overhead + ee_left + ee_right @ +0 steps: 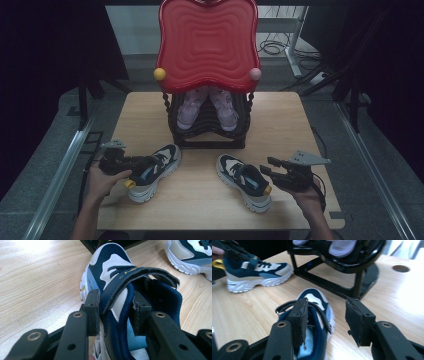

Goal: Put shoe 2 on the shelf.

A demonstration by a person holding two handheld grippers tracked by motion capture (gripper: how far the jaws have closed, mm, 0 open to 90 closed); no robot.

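The left gripper (pixel 113 307) has its jaws clamped on the collar and strap of the left navy-and-cream sneaker (pixel 112 277) on the wooden bench (pixel 280 120). The right gripper (pixel 327 320) holds its jaws apart over the right matching sneaker (pixel 317 302).

We list: left gripper (pixel 115 312), pads pressing the navy shoe (pixel 112 270) at its collar and strap; second shoe (pixel 190 255); wooden table (pixel 37 285).

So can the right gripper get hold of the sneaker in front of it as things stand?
Probably yes. The right gripper is open at the right sneaker's heel, one finger already over the collar, the other outside it, nothing between them and the shoe.
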